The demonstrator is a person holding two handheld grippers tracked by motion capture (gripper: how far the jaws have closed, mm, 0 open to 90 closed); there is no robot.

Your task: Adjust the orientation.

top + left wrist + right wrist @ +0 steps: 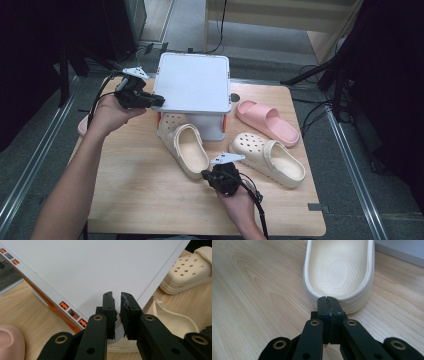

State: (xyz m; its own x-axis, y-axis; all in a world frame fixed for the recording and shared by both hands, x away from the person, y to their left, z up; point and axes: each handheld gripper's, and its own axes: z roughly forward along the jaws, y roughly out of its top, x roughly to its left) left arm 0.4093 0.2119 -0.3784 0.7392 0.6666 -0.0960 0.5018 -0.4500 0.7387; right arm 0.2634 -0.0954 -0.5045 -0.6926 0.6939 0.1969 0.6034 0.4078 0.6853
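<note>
A white storage box lid (192,82) (87,265) is tilted up over its base (211,126), with orange clips along its edge. My left gripper (158,100) (118,300) is shut on the lid's front left corner. One cream clog (186,147) (338,270) lies with its toe under the raised lid. My right gripper (206,175) (328,300) is shut with nothing between its pads, its tip right at this clog's heel rim. A second cream clog (270,157) (187,270) lies to the right.
A pink slide (267,121) lies at the back right of the wooden table (140,195). Another pink shoe (82,127) (10,342) sits at the left edge under my left forearm. Metal rails run along both sides of the table.
</note>
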